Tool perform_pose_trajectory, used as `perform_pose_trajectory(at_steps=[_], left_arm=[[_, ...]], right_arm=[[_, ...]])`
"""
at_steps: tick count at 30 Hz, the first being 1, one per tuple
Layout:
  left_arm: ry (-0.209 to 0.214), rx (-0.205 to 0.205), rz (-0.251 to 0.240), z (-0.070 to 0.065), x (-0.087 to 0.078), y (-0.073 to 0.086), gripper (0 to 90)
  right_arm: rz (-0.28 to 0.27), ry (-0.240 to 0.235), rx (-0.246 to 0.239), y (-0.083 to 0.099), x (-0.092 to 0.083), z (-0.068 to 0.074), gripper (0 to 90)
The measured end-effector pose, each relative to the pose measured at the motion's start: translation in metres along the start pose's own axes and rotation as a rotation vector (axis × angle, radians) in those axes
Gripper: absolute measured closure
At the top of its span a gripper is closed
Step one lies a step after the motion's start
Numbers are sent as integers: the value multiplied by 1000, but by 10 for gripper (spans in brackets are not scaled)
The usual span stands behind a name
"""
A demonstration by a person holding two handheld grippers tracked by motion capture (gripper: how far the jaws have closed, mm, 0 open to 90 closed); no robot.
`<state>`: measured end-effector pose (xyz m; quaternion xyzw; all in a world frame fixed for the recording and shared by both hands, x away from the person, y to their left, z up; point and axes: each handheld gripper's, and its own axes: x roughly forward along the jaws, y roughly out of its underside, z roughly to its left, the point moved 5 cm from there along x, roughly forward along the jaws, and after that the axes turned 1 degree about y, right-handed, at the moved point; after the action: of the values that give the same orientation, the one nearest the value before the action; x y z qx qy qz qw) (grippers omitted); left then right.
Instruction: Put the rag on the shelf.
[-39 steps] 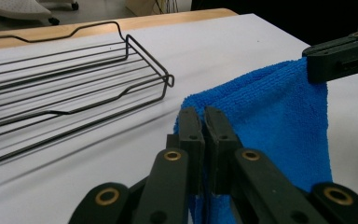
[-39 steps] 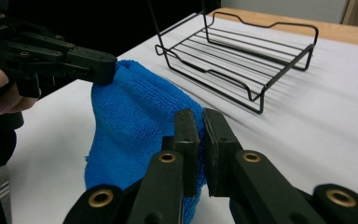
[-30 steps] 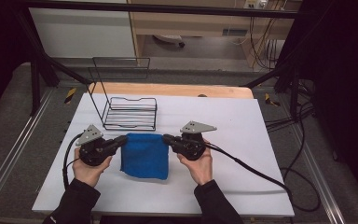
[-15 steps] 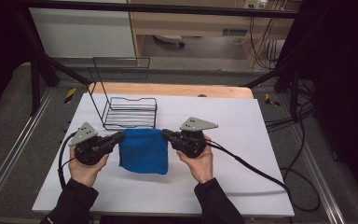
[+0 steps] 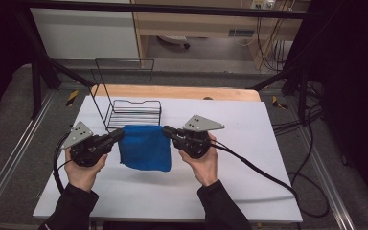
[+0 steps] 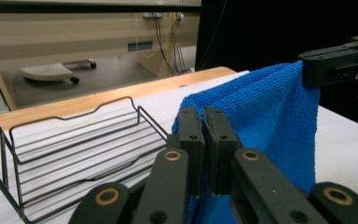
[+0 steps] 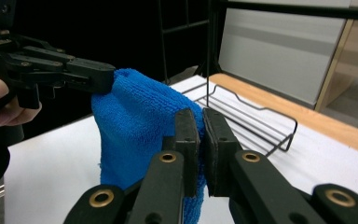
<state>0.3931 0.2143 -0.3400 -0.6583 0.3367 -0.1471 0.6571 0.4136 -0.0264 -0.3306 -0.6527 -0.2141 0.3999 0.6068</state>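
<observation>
A folded blue cloth [image 5: 145,147] hangs in the air between my two grippers, just above the white table [image 5: 249,143]. My left gripper [image 5: 120,133] is shut on its upper left corner, and my right gripper [image 5: 165,130] is shut on its upper right corner. In the left gripper view the blue cloth [image 6: 270,116] is pinched between my left gripper's [image 6: 203,115] jaws, with the other gripper clamped on its far corner at top right. In the right gripper view the blue cloth [image 7: 135,126] droops from my right gripper [image 7: 200,116] toward the other gripper at upper left.
A black wire rack [image 5: 134,112] stands on the table just behind the cloth, with a tall wire back at its left. A wooden strip [image 5: 182,92] runs along the table's far edge. Cables [image 5: 258,167] trail from the right gripper across the table's right part.
Both grippers have risen with the cloth held between them, so the cloth now hangs higher above the table and closer to the wire rack.
</observation>
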Motion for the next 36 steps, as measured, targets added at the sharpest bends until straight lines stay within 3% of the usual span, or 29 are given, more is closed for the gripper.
perform_pose_trajectory(at_steps=[18,36], left_arm=[[-11,16,-126,4,-11,-40,864],[-48,11,-216,19,-18,-74,864]], right_arm=[[-106,17,-59,-48,-8,7,859],[-181,41,-100,-85,1,9,860]])
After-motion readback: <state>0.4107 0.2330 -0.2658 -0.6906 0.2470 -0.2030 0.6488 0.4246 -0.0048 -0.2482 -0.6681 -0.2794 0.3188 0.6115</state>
